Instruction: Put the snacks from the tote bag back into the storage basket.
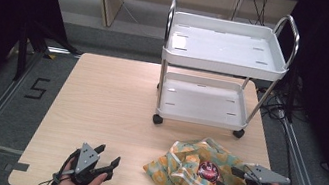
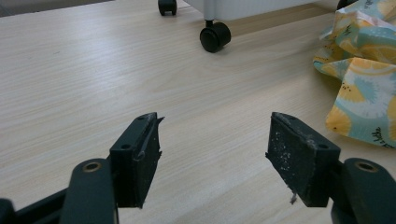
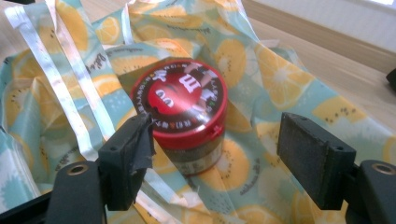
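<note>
Jar (image 3: 180, 122) upright on fruit-print bag (image 3: 56, 116), red lid up, right tongs (image 3: 224, 154) open around it

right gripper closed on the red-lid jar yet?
No: the right gripper has its jaws spread, with the red-lid jar between them, ungripped.

bag (image 1: 188, 177): teal with yellow-orange citrus slices, silvery strips inside | jar (image 3: 184, 116): red lid, dark top with white and red lettering | cart (image 1: 226, 47): white trays, chrome rails, black wheels | surface (image 1: 109, 108): pale wood grain | left gripper (image 2: 212, 154), right gripper (image 3: 215, 154): black, grey plate on top
</note>
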A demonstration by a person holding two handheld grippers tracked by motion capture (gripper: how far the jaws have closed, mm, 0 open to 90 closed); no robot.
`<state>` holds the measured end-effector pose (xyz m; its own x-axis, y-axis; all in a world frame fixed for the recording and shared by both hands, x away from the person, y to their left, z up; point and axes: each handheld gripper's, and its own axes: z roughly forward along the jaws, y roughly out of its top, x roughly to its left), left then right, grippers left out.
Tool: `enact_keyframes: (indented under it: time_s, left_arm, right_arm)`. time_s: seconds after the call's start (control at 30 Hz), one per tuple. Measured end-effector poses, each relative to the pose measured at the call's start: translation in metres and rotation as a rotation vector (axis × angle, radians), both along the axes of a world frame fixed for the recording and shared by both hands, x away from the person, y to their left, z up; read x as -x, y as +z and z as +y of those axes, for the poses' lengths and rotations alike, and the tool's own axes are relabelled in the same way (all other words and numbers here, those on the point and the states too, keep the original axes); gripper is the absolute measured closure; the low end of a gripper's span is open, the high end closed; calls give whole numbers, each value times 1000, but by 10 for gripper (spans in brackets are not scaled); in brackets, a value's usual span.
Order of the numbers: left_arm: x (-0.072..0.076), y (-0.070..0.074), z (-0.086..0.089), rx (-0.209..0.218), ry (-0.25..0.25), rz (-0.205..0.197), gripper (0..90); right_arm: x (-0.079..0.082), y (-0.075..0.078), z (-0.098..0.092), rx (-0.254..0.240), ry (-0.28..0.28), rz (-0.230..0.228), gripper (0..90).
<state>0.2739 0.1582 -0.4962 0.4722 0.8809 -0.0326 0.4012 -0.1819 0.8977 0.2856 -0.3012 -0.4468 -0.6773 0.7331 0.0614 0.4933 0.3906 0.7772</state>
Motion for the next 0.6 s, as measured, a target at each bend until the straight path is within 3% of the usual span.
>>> enact_keyframes:
  time_s: [0.23,0.33,0.37,0.4,0.6]
  left_arm:
    - [0,0,0,-2,-9,0,337]
    - [0,0,0,-3,-8,-1,337]
    - [0,0,0,-2,-8,-1,337]
    - [0,0,0,-2,-8,-1,337]
    - [0,-1,-1,0,-8,2,337]
  right_arm:
    - [-4,3,7,44,23,29,263]
    - [-6,4,8,44,29,26,261]
    - [-4,4,10,29,7,46,261]
    - [-7,4,10,38,41,32,260]
    - [-9,3,15,53,37,51,252]
